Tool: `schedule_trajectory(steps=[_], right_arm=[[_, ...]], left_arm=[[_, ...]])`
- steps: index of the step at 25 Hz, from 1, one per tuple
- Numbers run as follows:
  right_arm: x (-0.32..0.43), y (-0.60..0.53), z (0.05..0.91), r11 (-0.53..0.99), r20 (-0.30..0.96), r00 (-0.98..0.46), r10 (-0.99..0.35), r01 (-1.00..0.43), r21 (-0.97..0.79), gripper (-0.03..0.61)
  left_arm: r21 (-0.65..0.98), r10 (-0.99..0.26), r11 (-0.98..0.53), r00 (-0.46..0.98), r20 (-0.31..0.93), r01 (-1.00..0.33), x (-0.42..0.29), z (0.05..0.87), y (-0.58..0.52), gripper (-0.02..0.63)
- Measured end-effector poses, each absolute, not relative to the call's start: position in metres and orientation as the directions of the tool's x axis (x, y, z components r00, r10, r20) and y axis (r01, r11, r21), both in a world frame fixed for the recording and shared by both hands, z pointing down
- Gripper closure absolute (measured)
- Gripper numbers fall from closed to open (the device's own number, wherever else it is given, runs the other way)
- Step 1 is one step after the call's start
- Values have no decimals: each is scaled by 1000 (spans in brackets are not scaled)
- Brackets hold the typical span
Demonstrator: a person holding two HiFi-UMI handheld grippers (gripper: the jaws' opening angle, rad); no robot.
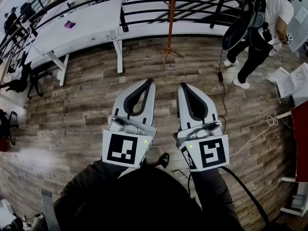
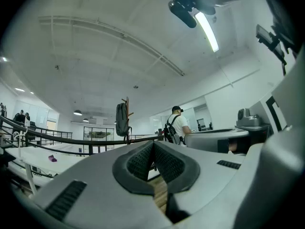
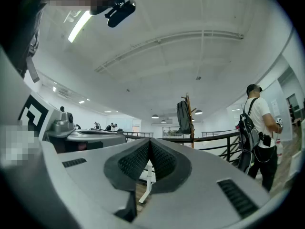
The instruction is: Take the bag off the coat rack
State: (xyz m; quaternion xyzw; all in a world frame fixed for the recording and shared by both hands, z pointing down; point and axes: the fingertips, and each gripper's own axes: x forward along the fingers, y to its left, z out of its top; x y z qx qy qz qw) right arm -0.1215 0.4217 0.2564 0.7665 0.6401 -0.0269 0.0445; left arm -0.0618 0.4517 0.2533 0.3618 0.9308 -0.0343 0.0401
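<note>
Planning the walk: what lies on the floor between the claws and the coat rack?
Only bare wooden floor, as the head view shows, up to the coat rack.

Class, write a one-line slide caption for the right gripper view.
Right claw, shut and empty, faces a distant grey backpack hanging on a wooden coat rack.

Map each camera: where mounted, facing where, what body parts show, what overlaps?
Head view: on the head, looking steeply down at the floor; shows left gripper, right gripper, sleeves.
Left gripper view: on that gripper, about level along its shut jaws toward the bag.
Right gripper view: likewise, jaws shut.
Shared: both gripper views show the bag on the coat rack.
</note>
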Motion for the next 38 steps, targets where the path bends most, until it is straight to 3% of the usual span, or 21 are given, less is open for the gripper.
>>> schedule_trajectory(steps=[21,38], right_arm=[[-156,468,272,-292,-79,292,953,956,16,571],[-147,703,297,-249,-2,249,969,969,10,571]], left_arm=[[-2,749,659,-656,-93,752,-94,273,489,604],[52,719,694,-689,-92,718,-84,291,728,604]])
